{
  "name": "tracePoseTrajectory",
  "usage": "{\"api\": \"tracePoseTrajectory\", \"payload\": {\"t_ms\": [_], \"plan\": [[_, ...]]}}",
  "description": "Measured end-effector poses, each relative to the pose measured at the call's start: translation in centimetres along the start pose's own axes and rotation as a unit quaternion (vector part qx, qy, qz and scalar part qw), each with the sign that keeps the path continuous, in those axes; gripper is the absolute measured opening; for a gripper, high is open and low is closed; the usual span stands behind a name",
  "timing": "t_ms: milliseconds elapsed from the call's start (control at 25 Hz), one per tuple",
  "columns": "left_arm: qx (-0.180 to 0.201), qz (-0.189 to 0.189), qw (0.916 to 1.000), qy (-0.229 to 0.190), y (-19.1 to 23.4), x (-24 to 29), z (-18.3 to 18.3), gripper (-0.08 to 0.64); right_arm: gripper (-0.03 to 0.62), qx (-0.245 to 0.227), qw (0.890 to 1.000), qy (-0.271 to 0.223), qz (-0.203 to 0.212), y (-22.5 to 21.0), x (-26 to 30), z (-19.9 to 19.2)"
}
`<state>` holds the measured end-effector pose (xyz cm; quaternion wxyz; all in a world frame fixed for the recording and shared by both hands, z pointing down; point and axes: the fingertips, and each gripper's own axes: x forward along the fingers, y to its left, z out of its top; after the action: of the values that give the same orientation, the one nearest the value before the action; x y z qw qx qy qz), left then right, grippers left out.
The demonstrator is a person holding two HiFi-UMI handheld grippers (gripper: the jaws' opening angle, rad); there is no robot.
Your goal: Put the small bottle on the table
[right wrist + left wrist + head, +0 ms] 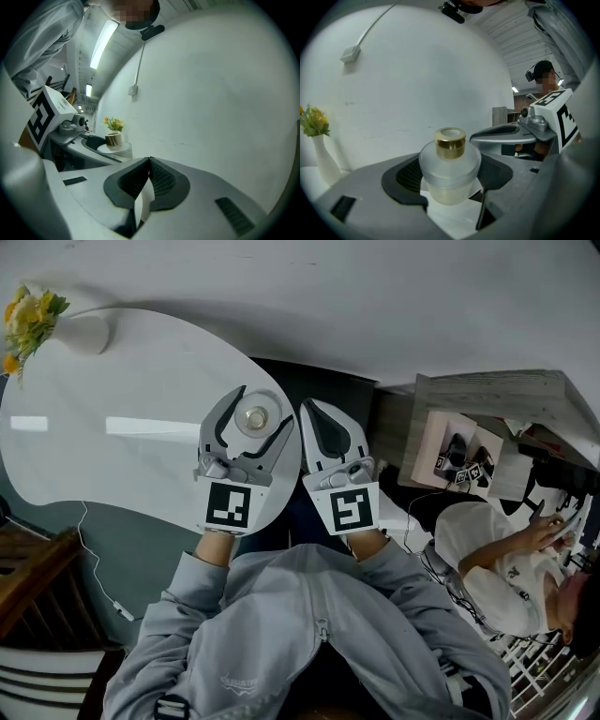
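The bottle (450,176) between the left claw's (266,404) jaws is frosted milky white. Its shiny gold cap (450,143) has a pale top. The left claw and the right claw (310,409) are light grey, with black pads (408,177) textured in a fine grid. Each claw carries a white cube (228,505) printed with black square markers. Under the left claw the bench (103,437) is glossy white. Far beyond that claw, to its left, a white vase (86,334) holds yellow flowers (28,313) with green leaves. Behind the claws the sleeves (202,582) are pale grey. Ahead of them the wall (417,70) is white.
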<state>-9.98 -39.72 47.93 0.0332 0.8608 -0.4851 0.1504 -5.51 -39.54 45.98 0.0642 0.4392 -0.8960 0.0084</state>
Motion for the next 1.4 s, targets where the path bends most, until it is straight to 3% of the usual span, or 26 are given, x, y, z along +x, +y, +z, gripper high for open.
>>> {"api": "tracePoseTrajectory", "payload": {"t_ms": [320,680,1400], "plan": [[0.015,-0.01,0.9996,0.022,0.0,2.5,-3.5,0.331,0.026,0.009,1.0,0.02,0.009,-0.6,1.4,-3.8],[-0.009,-0.019,0.9984,0.053,-0.3,4.4,-7.6,0.331,0.026,0.009,0.999,0.036,0.015,-1.0,2.7,-6.9],[-0.022,-0.029,0.9945,0.099,-0.2,6.8,-11.5,0.331,0.026,0.02,0.998,0.052,0.01,-2.1,3.9,-8.7]]}}
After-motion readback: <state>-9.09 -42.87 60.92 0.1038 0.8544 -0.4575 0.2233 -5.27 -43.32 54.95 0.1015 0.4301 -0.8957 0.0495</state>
